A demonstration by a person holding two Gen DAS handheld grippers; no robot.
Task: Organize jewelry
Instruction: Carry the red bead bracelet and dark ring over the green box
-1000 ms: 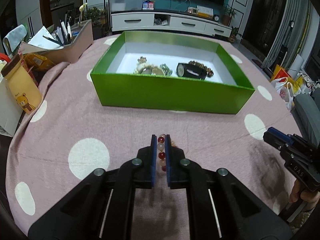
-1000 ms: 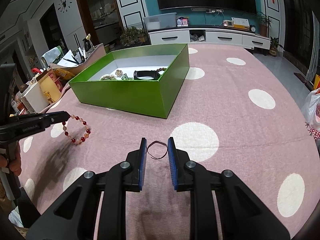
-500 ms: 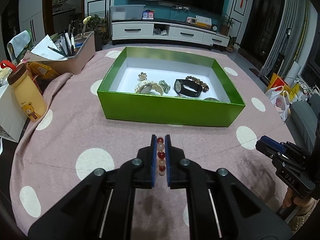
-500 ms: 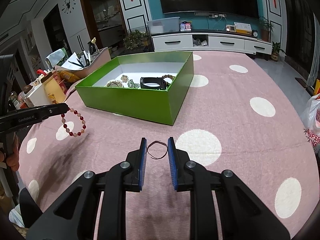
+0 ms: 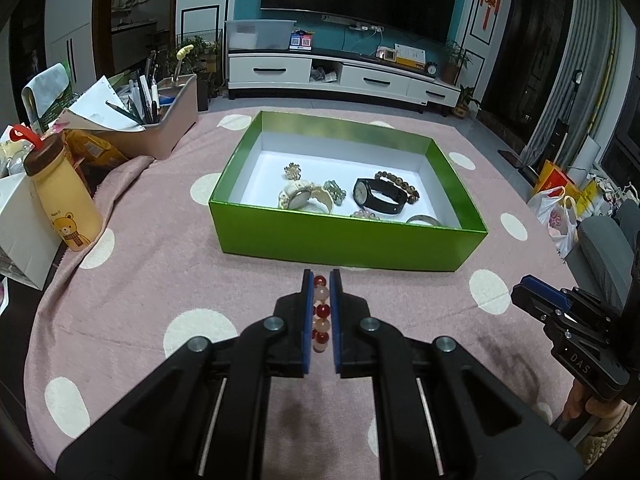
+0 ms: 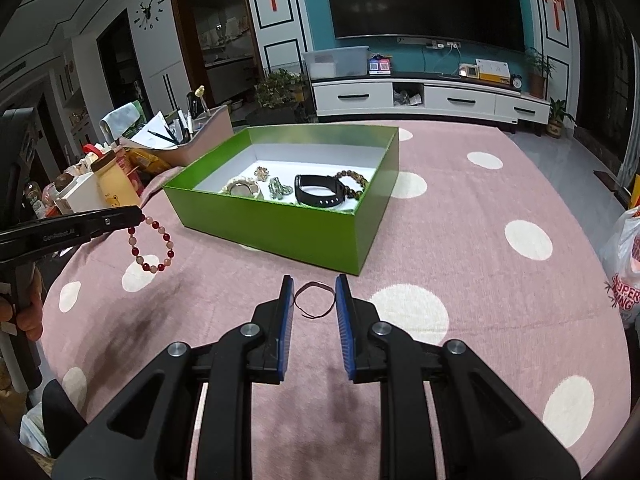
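Red-and-pink bead bracelet (image 6: 151,244) dangling above pink dotted cloth, thin dark cord loop (image 6: 314,300) flat on it, near open green box (image 5: 344,240) holding two watches, beaded bracelets, small ornaments.

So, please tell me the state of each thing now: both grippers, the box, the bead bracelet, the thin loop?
Left gripper: shut on bead bracelet.
Right gripper: open, around thin loop.
Bead bracelet: hanging in the air, off the cloth.
Thin loop: lying on the cloth, ungrasped.
Green box: open, no lid, jewelry inside.
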